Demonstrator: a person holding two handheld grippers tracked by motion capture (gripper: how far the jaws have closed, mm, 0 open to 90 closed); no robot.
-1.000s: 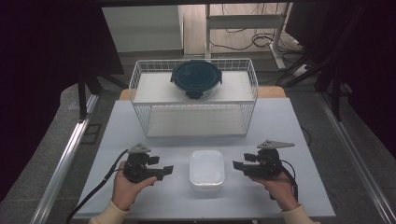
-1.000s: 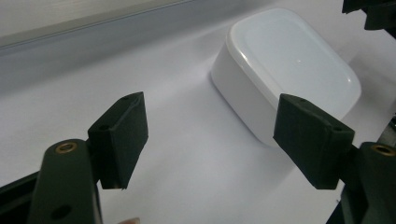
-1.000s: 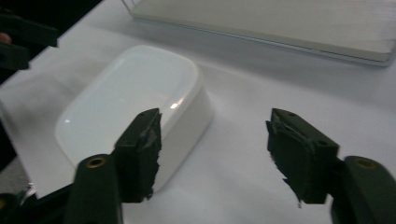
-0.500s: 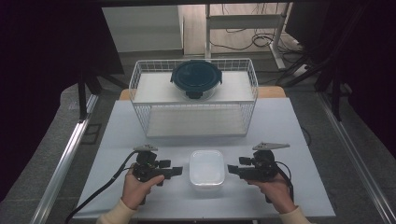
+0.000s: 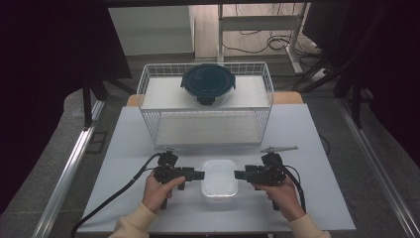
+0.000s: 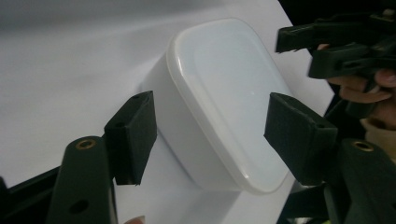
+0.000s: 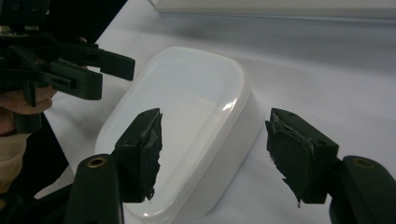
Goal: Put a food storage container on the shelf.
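Dark room all round, with a pale grey bench [image 5: 148,139] lit in the middle. At the far end sits a white wire basket [image 5: 205,106] with a dark round lidded bowl [image 5: 208,85] on top.

Near the front edge, dead centre, lies the white lidded box [image 5: 219,178], long axis running from the person toward the basket, lid up. It sits right between the two tools: the left tool [image 5: 198,174] points in from its left side, the right tool [image 5: 240,174] from its right, both level and aimed at the long sides. Left looks a touch nearer, almost at the wall.

Both tools have their jaws apart, just been narrowing a bit, nothing pinched yet; the box [image 6: 224,102] sits ahead of the pads [image 7: 140,149], not between them.
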